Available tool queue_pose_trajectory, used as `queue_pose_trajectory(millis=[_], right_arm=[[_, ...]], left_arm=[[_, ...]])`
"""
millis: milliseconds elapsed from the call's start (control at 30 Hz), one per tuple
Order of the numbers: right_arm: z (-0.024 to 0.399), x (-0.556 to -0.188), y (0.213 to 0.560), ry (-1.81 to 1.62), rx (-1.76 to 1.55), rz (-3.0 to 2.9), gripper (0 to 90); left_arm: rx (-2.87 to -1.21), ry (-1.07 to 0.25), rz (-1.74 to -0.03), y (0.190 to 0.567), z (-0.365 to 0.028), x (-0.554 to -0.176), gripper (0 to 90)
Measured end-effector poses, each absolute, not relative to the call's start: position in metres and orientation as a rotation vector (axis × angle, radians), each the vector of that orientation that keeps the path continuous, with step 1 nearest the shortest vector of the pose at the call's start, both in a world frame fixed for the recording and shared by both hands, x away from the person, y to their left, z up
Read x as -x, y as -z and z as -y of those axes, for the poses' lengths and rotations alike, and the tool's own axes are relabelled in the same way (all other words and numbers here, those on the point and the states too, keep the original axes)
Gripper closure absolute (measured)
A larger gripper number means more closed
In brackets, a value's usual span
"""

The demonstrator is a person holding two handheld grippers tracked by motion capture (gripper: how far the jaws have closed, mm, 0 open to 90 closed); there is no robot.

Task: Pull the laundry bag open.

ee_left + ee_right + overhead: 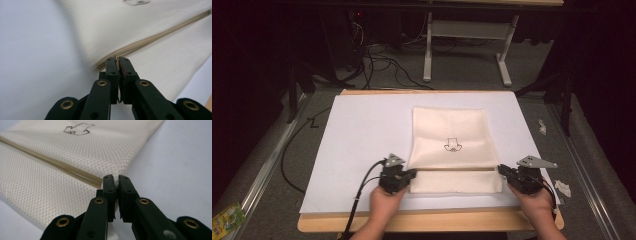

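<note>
The left gripper [411,174] and the right gripper [502,170] each have their jaws pinched tight on an opposite end of the folded near strip of a cream mesh fabric bag [449,137]. The bag lies flat on a white sheet [357,135] covering the wooden worktop [432,220], and bears a small dark outline emblem [452,145] with no readable writing. 2 crumpled white scraps [563,188] lie right of the worktop.

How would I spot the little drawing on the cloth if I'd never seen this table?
Find the white sheet covering the wooden table; on it lies a cream mesh cloth, its near edge folded up. Near the middle of the cloth's upper part sits the drawing, a small dark outline. It is the cloth's one dark mark.
</note>
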State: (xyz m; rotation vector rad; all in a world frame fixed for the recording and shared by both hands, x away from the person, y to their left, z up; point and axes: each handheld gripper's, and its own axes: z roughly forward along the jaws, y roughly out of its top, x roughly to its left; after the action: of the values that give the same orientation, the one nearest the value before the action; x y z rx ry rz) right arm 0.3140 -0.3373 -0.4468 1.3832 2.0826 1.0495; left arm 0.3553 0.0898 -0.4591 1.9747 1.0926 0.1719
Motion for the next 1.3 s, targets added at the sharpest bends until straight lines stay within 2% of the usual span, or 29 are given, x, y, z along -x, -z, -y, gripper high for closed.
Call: queue_pose_trajectory(millis=[67,167,300,433,467,500,667,767,900,967,1167,1300], right_arm=[[0.342,-0.316,0.448,-1.092,-1.395,-2.097,85.8],[0.328,-0.314,0.449,-1.042,-1.342,-2.131,85.9],[0.320,-0.313,0.449,-0.993,-1.311,-2.124,85.1],[0.324,-0.309,0.449,-1.031,-1.324,-2.113,81.7],[0.323,-0.308,0.449,-1.044,-1.317,-2.108,79.0],[0.323,-0.308,0.449,-1.044,-1.317,-2.108,79.0],[0.329,-0.309,0.446,-1.099,-1.309,-2.026,56.0],[0.341,-0.313,0.443,-1.109,-1.333,-1.955,45.1],[0.355,-0.314,0.443,-1.072,-1.358,-1.901,36.1],[0.365,-0.312,0.440,-1.050,-1.369,-1.855,32.0],[0.388,-0.306,0.434,-1.049,-1.382,-1.772,23.6],[0.387,-0.308,0.435,-1.054,-1.387,-1.779,20.8]], left_arm=[[-1.970,-0.140,-1.078,0.455,-0.112,-0.354,87.5],[-2.027,-0.225,-1.039,0.457,-0.115,-0.345,87.4],[-2.004,-0.111,-1.021,0.466,-0.122,-0.346,87.0],[-1.976,-0.171,-0.988,0.460,-0.123,-0.343,86.1],[-1.967,-0.187,-0.990,0.460,-0.124,-0.343,79.9],[-1.960,-0.215,-0.989,0.460,-0.124,-0.342,79.9],[-1.928,-0.352,-0.985,0.455,-0.135,-0.343,52.5],[-1.907,-0.435,-0.997,0.452,-0.145,-0.346,40.6],[-1.877,-0.454,-1.030,0.448,-0.166,-0.351,33.0],[-1.876,-0.509,-1.047,0.444,-0.182,-0.352,29.6],[-1.798,-0.587,-1.142,0.438,-0.231,-0.348,21.3],[-1.741,-0.606,-1.206,0.439,-0.245,-0.347,16.5]])
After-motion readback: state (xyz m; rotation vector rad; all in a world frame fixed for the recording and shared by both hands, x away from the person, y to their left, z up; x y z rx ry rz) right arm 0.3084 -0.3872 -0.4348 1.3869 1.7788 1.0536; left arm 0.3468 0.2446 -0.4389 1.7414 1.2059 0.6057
